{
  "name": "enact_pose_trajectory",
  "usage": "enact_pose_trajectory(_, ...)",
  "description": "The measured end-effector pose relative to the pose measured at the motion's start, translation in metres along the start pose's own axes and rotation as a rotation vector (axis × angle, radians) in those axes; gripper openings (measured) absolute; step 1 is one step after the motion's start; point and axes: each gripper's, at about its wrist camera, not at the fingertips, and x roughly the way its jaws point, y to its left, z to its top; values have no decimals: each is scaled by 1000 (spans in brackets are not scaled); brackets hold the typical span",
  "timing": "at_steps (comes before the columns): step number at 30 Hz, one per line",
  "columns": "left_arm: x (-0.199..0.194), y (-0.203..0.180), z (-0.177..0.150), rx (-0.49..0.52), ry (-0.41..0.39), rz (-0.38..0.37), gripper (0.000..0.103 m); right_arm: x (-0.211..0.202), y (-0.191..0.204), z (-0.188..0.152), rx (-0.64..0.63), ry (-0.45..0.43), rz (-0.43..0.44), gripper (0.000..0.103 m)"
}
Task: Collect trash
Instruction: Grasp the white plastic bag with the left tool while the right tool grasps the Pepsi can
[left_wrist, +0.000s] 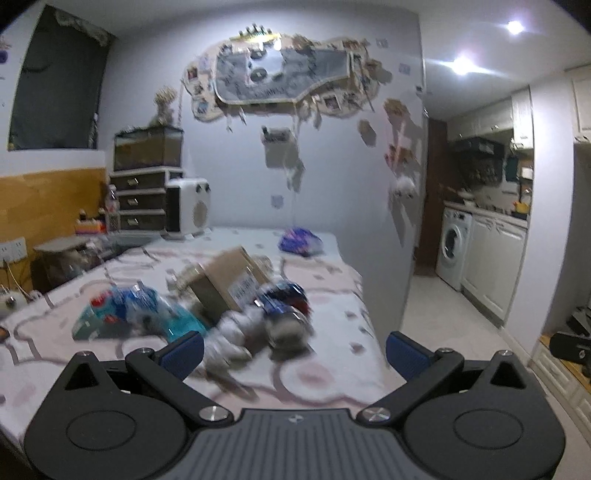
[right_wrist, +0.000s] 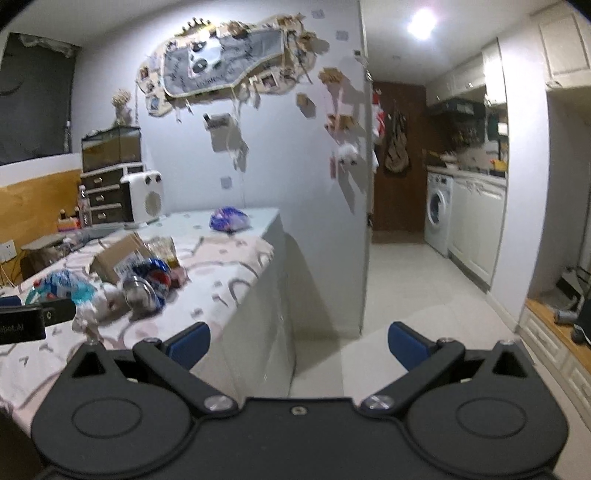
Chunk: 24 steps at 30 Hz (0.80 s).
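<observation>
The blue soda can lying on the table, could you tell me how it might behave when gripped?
The soda can lies on its side, so a nudge would probably roll it. It looks metal and thin-walled, likely light and easily dented. Its smooth skin may slip.

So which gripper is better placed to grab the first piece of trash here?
Left. The left gripper is open and points at the can and crumpled tissue just ahead. The right gripper, also open, faces the floor beyond the table edge, with the trash off to its left.
</observation>
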Motion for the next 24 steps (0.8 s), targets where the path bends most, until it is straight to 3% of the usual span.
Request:
enact_pose_trajectory(5,21,20,7,34,-39,21,103,22,20,14,-17,-75,65,103)
enact_pose_trajectory(11,65,47,17,17,85,4,103,51,45,29,-26,-169,133,103)
enact_pose_trajectory(16,98,69,15,-2,101,-6,102,85,65,39,-60,-145,191,103)
enact_pose_trajectory(19,121,79,10,-10,124,-9,94,107,74,41,-74,-112,256,103)
enact_pose_trajectory(20,128,83,8,-12,138,-17,89,115,76,41,-70,-102,269,102)
enact_pose_trajectory(24,155,91,-4,-31,194,-48,79,143,90,39,-106,-48,318,79)
